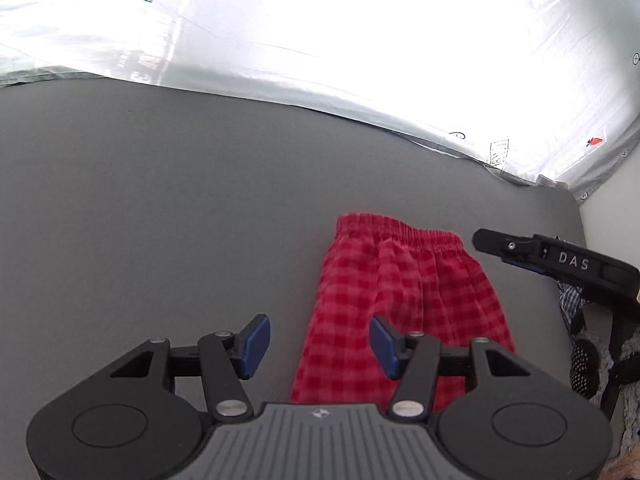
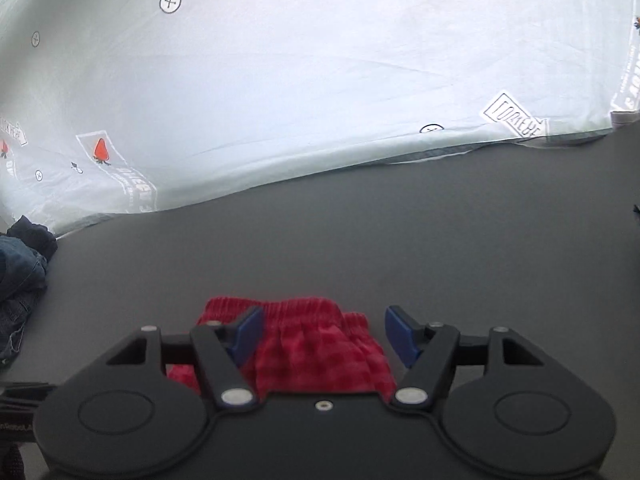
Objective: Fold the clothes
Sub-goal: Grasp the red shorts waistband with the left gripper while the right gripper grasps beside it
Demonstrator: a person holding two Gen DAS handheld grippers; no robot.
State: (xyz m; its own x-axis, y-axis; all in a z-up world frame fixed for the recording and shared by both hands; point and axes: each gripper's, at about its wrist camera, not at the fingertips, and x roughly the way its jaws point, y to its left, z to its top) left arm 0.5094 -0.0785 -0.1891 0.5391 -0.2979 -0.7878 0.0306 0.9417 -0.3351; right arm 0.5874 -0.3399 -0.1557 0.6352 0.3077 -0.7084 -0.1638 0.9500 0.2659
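Observation:
A pair of red checked shorts [image 1: 404, 300] with an elastic waistband lies flat on the grey table [image 1: 160, 220]. My left gripper [image 1: 319, 346] is open above the left edge of the shorts, one blue pad over the table and one over the cloth, holding nothing. My right gripper [image 2: 324, 336] is open just above the waistband end of the shorts [image 2: 316, 348], also empty. The right gripper's black finger [image 1: 496, 242] shows in the left wrist view beside the waistband's right end.
A white sheet [image 2: 320, 80] printed with carrots and labels hangs along the table's far edge. A pile of dark and denim clothes [image 2: 20, 268] lies at the left in the right wrist view. Patterned cloth [image 1: 580, 320] lies off the table's right edge.

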